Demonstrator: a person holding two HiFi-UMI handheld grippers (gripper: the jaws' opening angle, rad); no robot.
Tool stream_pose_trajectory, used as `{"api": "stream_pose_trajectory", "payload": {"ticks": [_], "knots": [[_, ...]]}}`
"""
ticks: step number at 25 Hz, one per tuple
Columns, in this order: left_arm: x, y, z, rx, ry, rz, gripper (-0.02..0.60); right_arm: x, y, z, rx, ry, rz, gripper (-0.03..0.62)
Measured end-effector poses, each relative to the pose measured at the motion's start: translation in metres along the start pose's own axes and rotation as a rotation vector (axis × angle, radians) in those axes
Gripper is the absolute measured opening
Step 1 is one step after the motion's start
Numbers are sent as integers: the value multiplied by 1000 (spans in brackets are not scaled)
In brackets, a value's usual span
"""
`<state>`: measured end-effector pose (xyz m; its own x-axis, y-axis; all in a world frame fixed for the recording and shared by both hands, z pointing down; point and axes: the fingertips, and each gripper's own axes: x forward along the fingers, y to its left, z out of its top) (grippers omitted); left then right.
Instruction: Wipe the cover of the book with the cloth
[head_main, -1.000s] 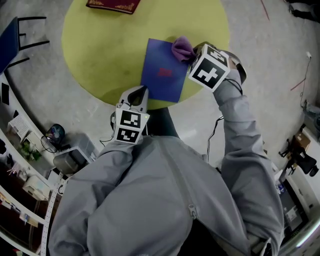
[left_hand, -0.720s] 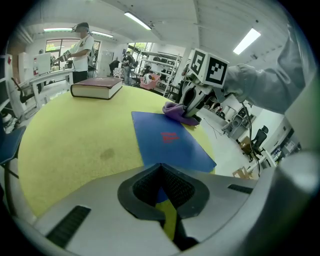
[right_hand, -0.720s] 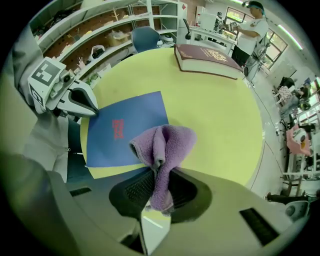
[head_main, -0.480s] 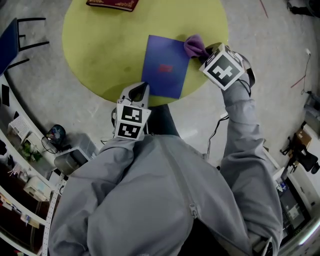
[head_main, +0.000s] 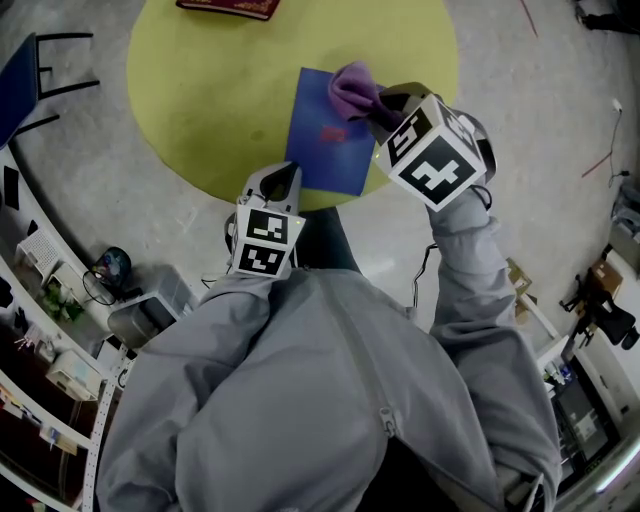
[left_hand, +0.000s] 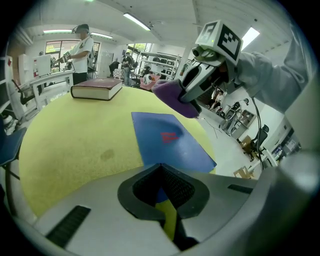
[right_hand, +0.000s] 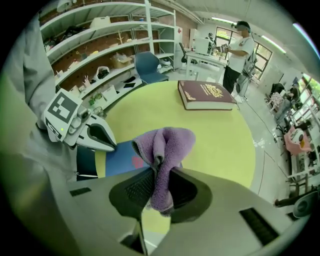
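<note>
A thin blue book (head_main: 328, 135) with red print lies on the round yellow table (head_main: 200, 100), near its front edge. My right gripper (head_main: 376, 112) is shut on a bunched purple cloth (head_main: 351, 88), which it holds over the book's far right corner; I cannot tell whether the two touch. In the right gripper view the cloth (right_hand: 164, 150) is pinched between the jaws, with the book (right_hand: 119, 157) below it. My left gripper (head_main: 289, 172) rests at the table's front edge, just left of the book's near corner, shut and holding nothing. The left gripper view shows the book (left_hand: 167, 140) ahead and the cloth (left_hand: 172, 96) above it.
A thick dark red book (head_main: 228, 8) lies at the table's far side. A blue chair (head_main: 15, 90) stands to the left on the floor. A person (right_hand: 240, 47) stands at a bench beyond the table. Shelves line one wall.
The right gripper carried the cloth right, past the book's edge, then back left over its far right corner, and now sits nearer the camera. The left gripper has hardly moved.
</note>
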<state>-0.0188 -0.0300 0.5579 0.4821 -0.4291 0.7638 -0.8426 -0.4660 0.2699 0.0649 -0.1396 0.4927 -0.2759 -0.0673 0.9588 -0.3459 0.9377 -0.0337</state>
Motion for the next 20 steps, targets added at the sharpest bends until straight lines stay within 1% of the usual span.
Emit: {"api": "stream_pose_trajectory", "payload": {"ticks": [6, 10, 14, 20], "knots": [[1, -1, 1, 2, -1, 2, 17, 15, 24, 34, -72, -51, 51, 92], [2, -1, 1, 6, -4, 1, 17, 30, 38, 52, -96, -64, 90, 92], [1, -1, 2, 9, -5, 5, 17, 43, 49, 62, -115, -53, 120, 92], [2, 0, 3, 10, -7, 6, 17, 66, 53, 63, -158, 3, 137, 92]]}}
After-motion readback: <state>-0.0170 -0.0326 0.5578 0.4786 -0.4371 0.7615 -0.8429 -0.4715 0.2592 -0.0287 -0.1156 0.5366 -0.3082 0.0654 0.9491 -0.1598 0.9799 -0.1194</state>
